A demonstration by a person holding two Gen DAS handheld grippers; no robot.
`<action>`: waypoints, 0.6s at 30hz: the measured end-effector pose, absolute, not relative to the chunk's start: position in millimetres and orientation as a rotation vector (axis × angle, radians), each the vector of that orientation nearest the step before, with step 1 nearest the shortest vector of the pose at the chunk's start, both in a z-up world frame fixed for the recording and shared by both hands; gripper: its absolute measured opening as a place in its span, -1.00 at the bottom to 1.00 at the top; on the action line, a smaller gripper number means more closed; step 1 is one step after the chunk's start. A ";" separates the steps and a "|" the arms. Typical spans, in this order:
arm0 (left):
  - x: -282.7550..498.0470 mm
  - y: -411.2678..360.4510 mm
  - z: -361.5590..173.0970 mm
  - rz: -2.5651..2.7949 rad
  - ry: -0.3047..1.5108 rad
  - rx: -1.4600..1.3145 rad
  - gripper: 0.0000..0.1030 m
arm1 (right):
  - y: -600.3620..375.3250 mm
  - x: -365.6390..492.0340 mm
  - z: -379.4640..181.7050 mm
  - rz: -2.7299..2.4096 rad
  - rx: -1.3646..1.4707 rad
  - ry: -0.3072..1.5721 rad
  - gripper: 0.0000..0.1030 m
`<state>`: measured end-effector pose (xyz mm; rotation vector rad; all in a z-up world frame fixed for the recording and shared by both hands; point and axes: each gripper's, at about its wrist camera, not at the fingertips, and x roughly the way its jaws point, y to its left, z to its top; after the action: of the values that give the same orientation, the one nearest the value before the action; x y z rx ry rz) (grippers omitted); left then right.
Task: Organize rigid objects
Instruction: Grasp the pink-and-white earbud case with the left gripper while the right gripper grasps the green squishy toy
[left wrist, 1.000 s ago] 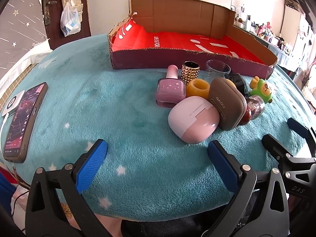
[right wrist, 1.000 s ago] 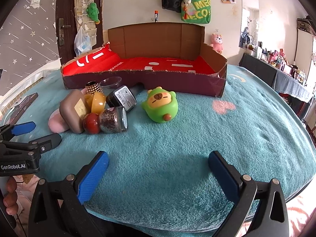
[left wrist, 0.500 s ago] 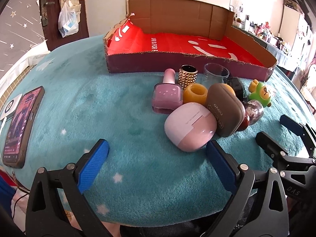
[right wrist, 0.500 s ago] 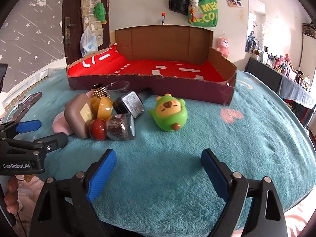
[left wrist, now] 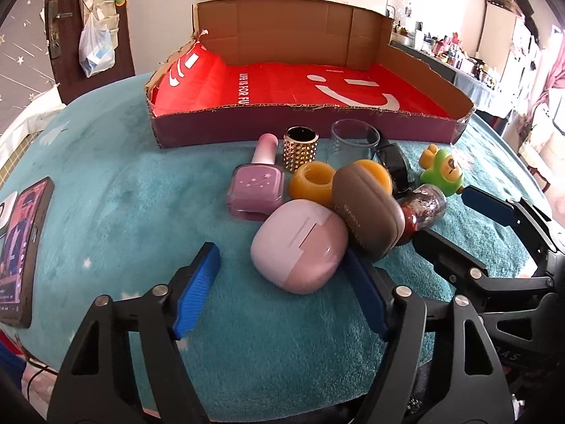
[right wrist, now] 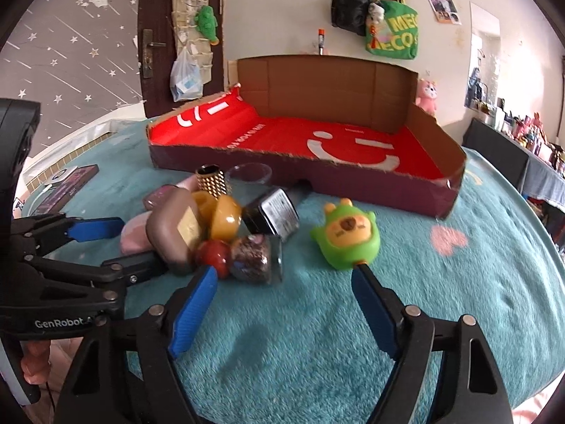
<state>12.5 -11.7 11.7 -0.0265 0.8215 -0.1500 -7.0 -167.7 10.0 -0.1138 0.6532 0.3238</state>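
Observation:
A heap of small rigid objects lies on the teal cloth before a red-lined cardboard box (left wrist: 303, 81). In the left wrist view a pink earbud case (left wrist: 300, 245) is nearest, with a brown case (left wrist: 367, 212), a pink nail-polish bottle (left wrist: 257, 187), a yellow ring (left wrist: 312, 182) and a gold studded cup (left wrist: 301, 148) behind. My left gripper (left wrist: 282, 295) is open, its pads either side of the pink case's near end. My right gripper (right wrist: 286, 309) is open just short of a green toy (right wrist: 348, 238) and a glitter jar (right wrist: 256, 259).
A phone (left wrist: 21, 251) lies at the cloth's left edge. A clear glass (left wrist: 353, 139) and a black bottle (right wrist: 273, 213) stand near the box's front wall. The box (right wrist: 317, 145) holds nothing. The right gripper's fingers (left wrist: 494, 208) sit right of the heap.
Both grippers have moved forward towards the heap. The left gripper's pads now flank the pink case; the right gripper has come close to the green toy. Both jaws have narrowed somewhat.

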 end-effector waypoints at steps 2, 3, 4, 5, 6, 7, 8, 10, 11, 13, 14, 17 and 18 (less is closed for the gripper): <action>14.4 -10.9 11.9 -0.161 0.825 -0.025 0.33 | -165.8 -4.5 11.3 0.338 -0.120 0.652 0.58; 14.9 -9.9 11.8 -0.167 0.831 -0.025 0.31 | -165.0 -2.9 11.6 0.348 -0.119 0.656 0.58; 15.5 -9.2 12.1 -0.175 0.833 -0.024 0.30 | -163.9 -1.4 12.1 0.355 -0.122 0.656 0.59; 15.8 -8.2 12.7 -0.185 0.834 -0.024 0.25 | -161.6 -1.3 13.5 0.366 -0.129 0.654 0.59; 16.2 -7.3 13.0 -0.193 0.836 -0.024 0.17 | -159.5 -0.1 14.5 0.378 -0.134 0.653 0.59; 16.4 -6.1 13.1 -0.197 0.839 -0.023 0.14 | -157.5 0.8 15.1 0.395 -0.136 0.656 0.59; 16.8 -5.3 12.9 -0.194 0.842 -0.015 0.05 | -154.4 2.1 15.4 0.422 -0.135 0.663 0.59; 17.7 -3.7 12.3 -0.185 0.840 0.000 -0.08 | -148.1 4.2 15.8 0.450 -0.145 0.671 0.59; 18.9 -2.0 12.0 -0.183 0.841 -0.004 -0.10 | -146.0 5.3 14.5 0.460 -0.145 0.678 0.59; 21.4 1.0 11.9 -0.190 0.850 -0.018 -0.10 | -144.6 9.6 11.4 0.475 -0.135 0.697 0.56; 21.5 1.6 12.1 -0.191 0.854 -0.021 -0.10 | -145.5 12.5 9.1 0.482 -0.119 0.714 0.52; 20.2 1.2 10.8 -0.188 0.847 -0.017 -0.10 | -151.4 17.1 3.1 0.478 -0.086 0.749 0.28; 19.4 1.0 10.6 -0.185 0.845 -0.016 -0.10 | -154.0 16.5 3.3 0.483 -0.079 0.743 0.26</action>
<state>19.4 1.0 10.6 -0.0163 0.8447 -0.1851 16.5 -154.0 3.3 -0.0788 0.7429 0.4829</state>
